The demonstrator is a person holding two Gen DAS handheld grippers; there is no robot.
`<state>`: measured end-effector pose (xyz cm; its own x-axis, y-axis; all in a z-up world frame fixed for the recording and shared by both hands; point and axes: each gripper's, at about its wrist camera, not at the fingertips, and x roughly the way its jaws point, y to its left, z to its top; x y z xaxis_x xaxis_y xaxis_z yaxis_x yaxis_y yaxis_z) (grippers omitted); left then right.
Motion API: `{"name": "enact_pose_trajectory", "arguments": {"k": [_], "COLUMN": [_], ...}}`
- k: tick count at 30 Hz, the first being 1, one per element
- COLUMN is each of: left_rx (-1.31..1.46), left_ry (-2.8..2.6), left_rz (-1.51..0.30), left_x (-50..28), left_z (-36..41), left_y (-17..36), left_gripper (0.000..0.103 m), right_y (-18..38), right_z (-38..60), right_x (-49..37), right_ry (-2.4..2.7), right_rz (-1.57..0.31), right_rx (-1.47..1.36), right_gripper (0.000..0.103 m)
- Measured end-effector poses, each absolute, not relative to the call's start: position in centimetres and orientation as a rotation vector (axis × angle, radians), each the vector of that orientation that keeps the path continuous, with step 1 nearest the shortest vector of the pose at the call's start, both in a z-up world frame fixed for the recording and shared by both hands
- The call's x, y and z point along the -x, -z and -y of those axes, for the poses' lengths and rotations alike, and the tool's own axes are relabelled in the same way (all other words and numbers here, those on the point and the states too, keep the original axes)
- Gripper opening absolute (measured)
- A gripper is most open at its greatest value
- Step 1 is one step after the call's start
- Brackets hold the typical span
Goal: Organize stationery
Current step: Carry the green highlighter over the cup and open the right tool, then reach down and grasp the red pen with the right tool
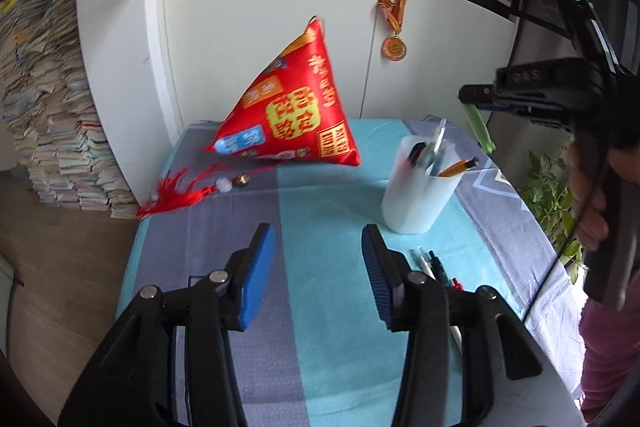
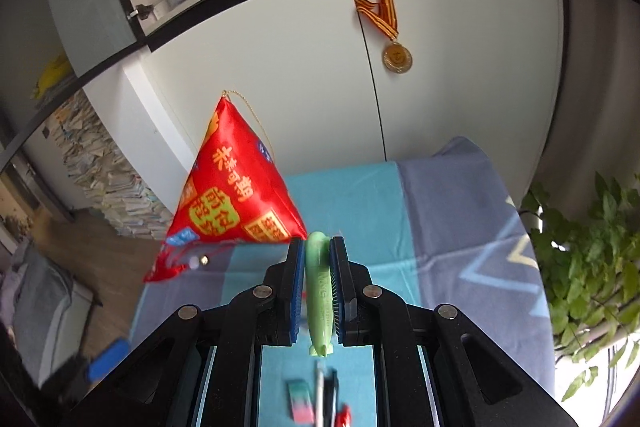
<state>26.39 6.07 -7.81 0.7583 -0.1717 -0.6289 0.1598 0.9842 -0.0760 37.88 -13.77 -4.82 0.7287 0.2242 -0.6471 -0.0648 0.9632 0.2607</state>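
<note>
A translucent white pen cup (image 1: 416, 191) stands on the blue striped cloth and holds several pens. My right gripper (image 2: 318, 247) is shut on a green pen (image 2: 319, 291). In the left wrist view that gripper (image 1: 476, 99) hangs in the air above and right of the cup, the green pen (image 1: 478, 129) pointing down. My left gripper (image 1: 318, 247) is open and empty, low over the cloth in front of the cup. Several loose pens (image 1: 434, 267) lie right of its right finger. An eraser (image 2: 300, 401) and pens (image 2: 330, 393) lie below the right gripper.
A red pyramid-shaped pillow (image 1: 292, 115) with a red tassel (image 1: 176, 193) sits at the back of the table (image 1: 328, 307). White cabinet doors with a medal (image 1: 394, 49) stand behind. A potted plant (image 2: 592, 267) is to the right, stacked books (image 1: 52, 131) on the floor to the left.
</note>
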Motion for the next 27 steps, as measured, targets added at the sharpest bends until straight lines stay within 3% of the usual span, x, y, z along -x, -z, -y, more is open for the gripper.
{"name": "enact_pose_trajectory", "arguments": {"k": [14,27], "left_rx": [0.079,0.074], "left_ry": [0.277,0.298], "left_rz": [-0.697,-0.736], "left_x": [-28.3,-28.5], "left_z": [-6.3,-6.0], "left_y": [10.8,12.3], "left_gripper": [0.044,0.044], "right_y": [8.9,8.0], "right_z": [12.7,13.3], "right_x": [-40.1,-35.9], "right_ry": [-0.114,-0.1], "right_rz": [-0.697,-0.732], "right_rx": [-0.245,-0.24], "right_gripper": [0.011,0.011]}}
